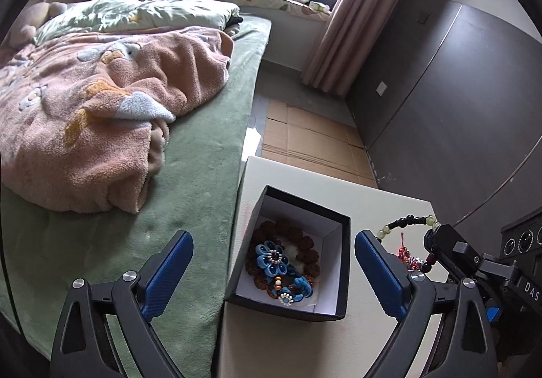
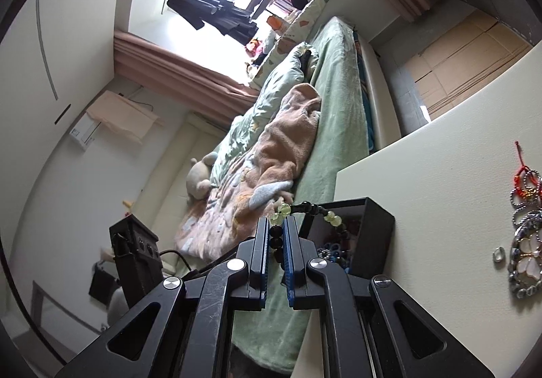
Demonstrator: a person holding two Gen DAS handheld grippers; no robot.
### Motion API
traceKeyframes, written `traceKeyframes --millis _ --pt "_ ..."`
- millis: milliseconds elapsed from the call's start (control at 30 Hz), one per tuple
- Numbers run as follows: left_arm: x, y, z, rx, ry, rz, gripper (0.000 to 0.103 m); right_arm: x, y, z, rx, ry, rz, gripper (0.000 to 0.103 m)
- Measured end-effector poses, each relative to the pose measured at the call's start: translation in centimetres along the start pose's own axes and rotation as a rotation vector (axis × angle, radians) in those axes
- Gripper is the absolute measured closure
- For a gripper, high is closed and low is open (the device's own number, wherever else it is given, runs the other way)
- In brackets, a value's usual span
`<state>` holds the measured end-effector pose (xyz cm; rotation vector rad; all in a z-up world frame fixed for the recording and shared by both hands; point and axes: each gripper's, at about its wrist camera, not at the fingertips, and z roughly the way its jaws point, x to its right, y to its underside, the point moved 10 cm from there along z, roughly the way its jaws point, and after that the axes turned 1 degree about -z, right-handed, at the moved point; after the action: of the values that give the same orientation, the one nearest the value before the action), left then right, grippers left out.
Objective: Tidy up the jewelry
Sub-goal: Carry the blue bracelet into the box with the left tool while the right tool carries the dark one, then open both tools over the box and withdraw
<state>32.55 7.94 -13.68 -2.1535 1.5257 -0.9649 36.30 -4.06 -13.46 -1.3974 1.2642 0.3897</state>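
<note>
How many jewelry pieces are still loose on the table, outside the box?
2 clearly: a small ring near the table edge and a flower-shaped brooch beside it, with a red-corded beaded tangle above that may hold more pieces. The view cuts off there.

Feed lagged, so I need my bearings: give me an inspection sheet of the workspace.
Surface: white table beside a bed.
Job's things: black box holding a blue flower piece and brown beads; bead bracelet; sparkly ornaments and a ring loose on the table.
Clutter: nothing seen.
Tongs: left tongs open, empty; right tongs shut on the bracelet.
Cables: one by a black device.
Surroundings: blankets, curtains, window.
</note>
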Motion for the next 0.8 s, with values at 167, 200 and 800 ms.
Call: traceKeyframes --millis 167,200,800 --pt "-1.7 -0.1 -0.3 0.006 -0.024 -0.026 0.007 -0.4 0.7 2.5 -0.036 -0.013 0.019 0.093" --pt "-1.9 -0.1 -0.4 0.007 -0.032 -0.028 0.007 -0.3 0.9 3.2 -0.050 -0.015 0.029 0.093" --pt "0.0 0.6 0.1 0.010 -0.043 0.044 0.007 3.7 0.0 0.7 -0.045 0.186 0.008 0.030"
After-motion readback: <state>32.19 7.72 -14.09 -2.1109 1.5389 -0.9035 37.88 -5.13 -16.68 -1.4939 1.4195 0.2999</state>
